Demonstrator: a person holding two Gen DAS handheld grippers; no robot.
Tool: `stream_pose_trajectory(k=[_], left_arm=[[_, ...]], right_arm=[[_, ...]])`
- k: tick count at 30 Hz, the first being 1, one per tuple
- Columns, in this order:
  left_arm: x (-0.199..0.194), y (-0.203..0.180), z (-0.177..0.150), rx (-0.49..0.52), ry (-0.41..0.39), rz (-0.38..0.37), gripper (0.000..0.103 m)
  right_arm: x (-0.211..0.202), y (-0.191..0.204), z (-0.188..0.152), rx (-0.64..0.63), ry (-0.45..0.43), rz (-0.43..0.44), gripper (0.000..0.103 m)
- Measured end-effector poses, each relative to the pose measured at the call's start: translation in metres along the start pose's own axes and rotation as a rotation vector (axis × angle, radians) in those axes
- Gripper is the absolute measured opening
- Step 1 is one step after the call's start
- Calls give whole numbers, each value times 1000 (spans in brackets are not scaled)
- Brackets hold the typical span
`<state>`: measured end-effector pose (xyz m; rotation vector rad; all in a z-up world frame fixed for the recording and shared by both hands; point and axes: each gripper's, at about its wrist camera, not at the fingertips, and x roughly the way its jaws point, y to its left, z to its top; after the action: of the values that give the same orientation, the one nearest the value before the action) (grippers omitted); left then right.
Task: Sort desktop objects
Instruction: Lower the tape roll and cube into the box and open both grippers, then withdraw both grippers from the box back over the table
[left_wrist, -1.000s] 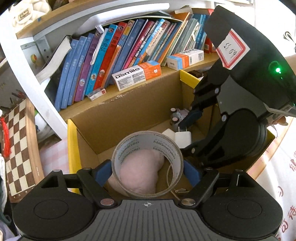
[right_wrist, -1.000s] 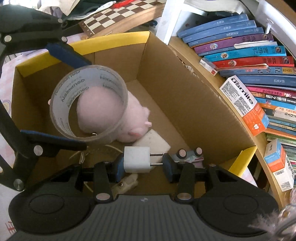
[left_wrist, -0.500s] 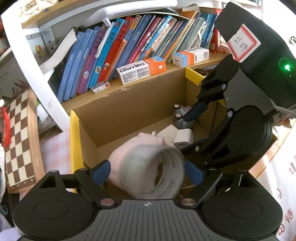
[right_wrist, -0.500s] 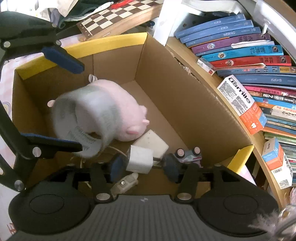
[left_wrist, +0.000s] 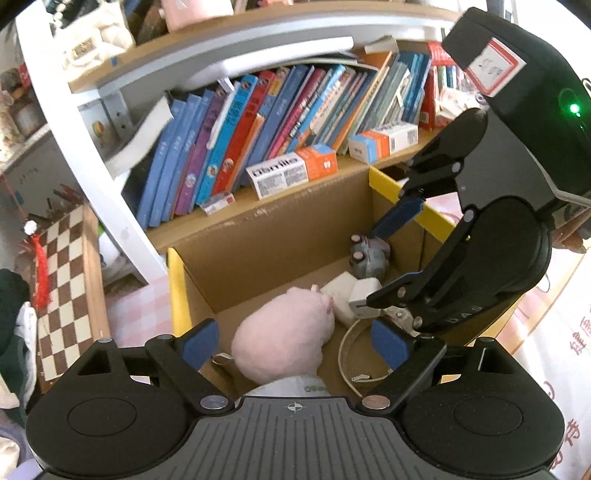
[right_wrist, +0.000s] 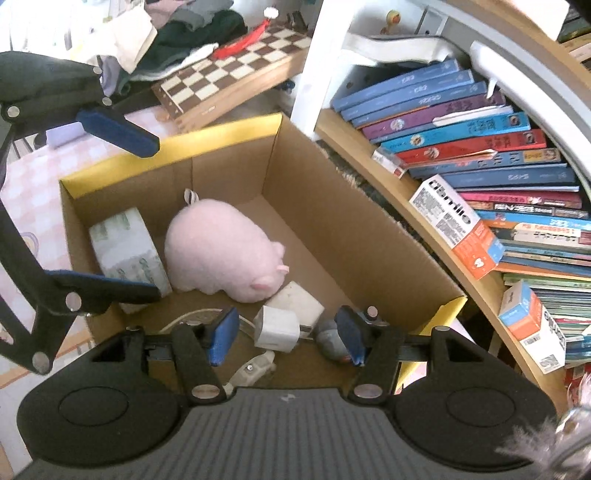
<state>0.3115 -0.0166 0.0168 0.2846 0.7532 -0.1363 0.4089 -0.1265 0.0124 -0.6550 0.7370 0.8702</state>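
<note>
The tape roll (right_wrist: 127, 253) has dropped from my left hand-held gripper (left_wrist: 295, 341) and the white charger (right_wrist: 277, 329) from my right hand-held gripper (right_wrist: 282, 338); both now hang spread wide with nothing between their pads. The cardboard box (right_wrist: 369, 236) fills the middle of the right wrist view, below the bookshelf (right_wrist: 480, 147) at upper right. Inside, the pink plush pig (right_wrist: 221, 251) lies centre, the tape roll on edge touching its left side, the charger by its snout at lower centre.
</note>
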Motion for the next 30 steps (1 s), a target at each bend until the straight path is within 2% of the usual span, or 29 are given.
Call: stream_pose_trajectory(k=[7, 21, 30], left_arm=[[-23, 5, -3, -39, -49, 21, 92], [-74, 7, -18, -116, -150, 37, 92], [-103, 13, -32, -153, -193, 32, 92]], right_arm=[[-27, 3, -2, 64, -57, -11, 63], [-84, 18, -10, 210, -181, -84, 65], [-116, 37, -22, 271, -219, -128, 67]])
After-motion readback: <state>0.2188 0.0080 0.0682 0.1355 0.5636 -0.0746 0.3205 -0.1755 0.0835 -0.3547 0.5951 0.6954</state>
